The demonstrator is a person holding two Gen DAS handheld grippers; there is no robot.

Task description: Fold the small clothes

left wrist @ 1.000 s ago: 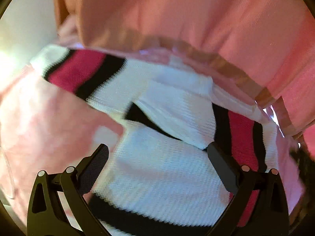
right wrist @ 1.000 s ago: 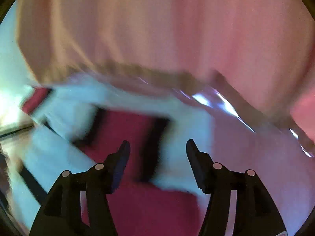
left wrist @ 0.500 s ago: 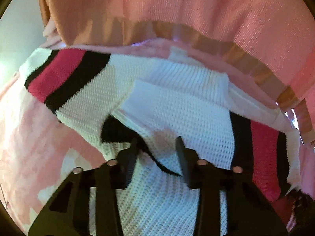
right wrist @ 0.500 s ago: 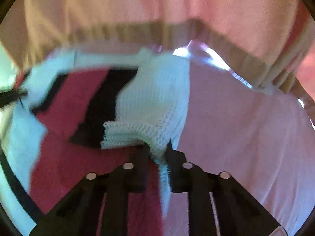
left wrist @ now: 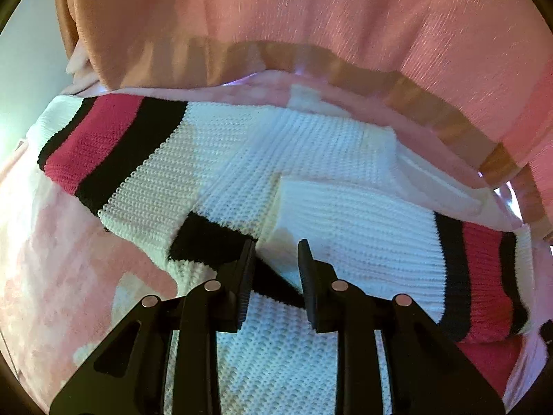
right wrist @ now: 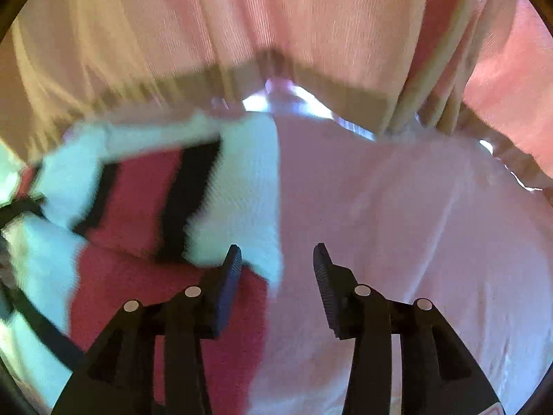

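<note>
Since half a second ago our right tool (right wrist: 274, 264) has parted and let the white cuff drop. Our left tool (left wrist: 276, 259), fingers narrowly apart, straddles the sweater (left wrist: 345, 207) on the pink blanket (left wrist: 69, 259), sleeves folded inward. Next we likely fold its body; curtain (left wrist: 311, 17) beyond.

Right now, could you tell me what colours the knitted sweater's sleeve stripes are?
On the white sweater, each sleeve has a red band edged in black; the left wrist view shows it best.
</note>
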